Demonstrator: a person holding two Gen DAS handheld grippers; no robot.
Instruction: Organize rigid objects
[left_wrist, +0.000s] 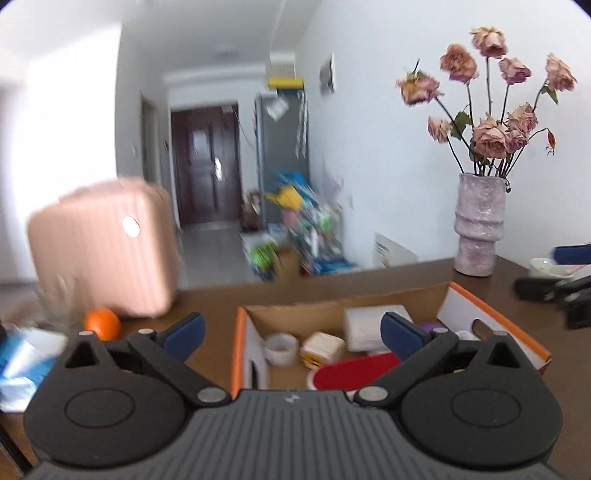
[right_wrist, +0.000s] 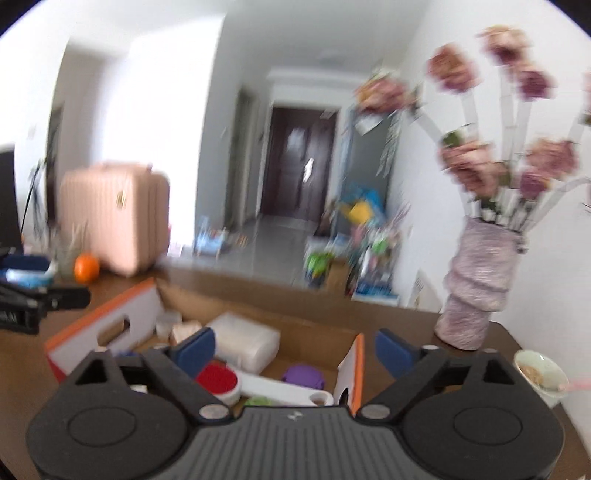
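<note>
An open cardboard box (left_wrist: 495, 312) with orange-edged white flaps stands on the brown table; it also shows in the right wrist view (right_wrist: 103, 317). Inside lie a tape roll (left_wrist: 281, 348), a small yellow-white block (left_wrist: 322, 349), a white packet (left_wrist: 373, 325) and a red-and-white brush (left_wrist: 354, 373). The right wrist view adds the brush (right_wrist: 218, 380), the white packet (right_wrist: 245, 345) and a purple lid (right_wrist: 303, 374). My left gripper (left_wrist: 291, 328) is open and empty above the box's near edge. My right gripper (right_wrist: 295, 349) is open and empty above the box.
A pink vase (left_wrist: 478, 225) of dried roses stands at the table's back right. An orange (left_wrist: 102, 323) and a pink suitcase (left_wrist: 103, 247) sit at the left. A bowl (right_wrist: 541, 373) with a spoon sits right of the box. Blue packets (left_wrist: 22, 362) lie far left.
</note>
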